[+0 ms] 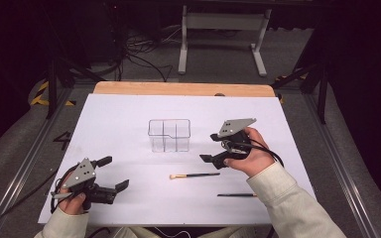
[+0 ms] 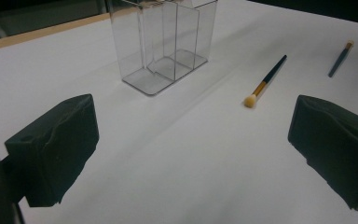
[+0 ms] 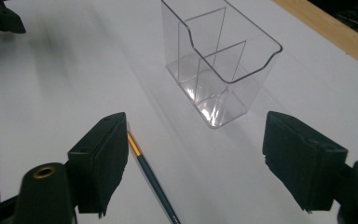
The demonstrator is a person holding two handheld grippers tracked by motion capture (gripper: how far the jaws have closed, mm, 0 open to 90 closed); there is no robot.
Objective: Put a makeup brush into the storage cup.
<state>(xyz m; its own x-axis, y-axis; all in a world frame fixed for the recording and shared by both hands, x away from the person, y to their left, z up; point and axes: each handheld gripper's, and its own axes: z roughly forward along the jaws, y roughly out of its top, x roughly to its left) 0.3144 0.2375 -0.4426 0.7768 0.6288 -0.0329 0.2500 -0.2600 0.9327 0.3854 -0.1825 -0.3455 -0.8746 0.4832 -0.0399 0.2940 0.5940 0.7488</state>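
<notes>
2 brushes [image 1: 194, 175] lie near the counter's [image 1: 119, 124] front edge. Both hand-held grippers — left [image 1: 115, 173], right [image 1: 209, 147] — are released, holding nothing. Risk: the thin handle may roll from the pads, or the clear organizer [image 1: 169, 135] gets knocked over.

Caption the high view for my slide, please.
Two open tools flank brushes near an empty clear organizer.

High view: above the person's side, looking forward and down on the whole table [image 1: 129, 114].
Left gripper view: low, close, facing the clear box [image 2: 165, 44].
Right gripper view: low, close, facing that box.
Shared: box, brush [image 2: 265, 83].
</notes>
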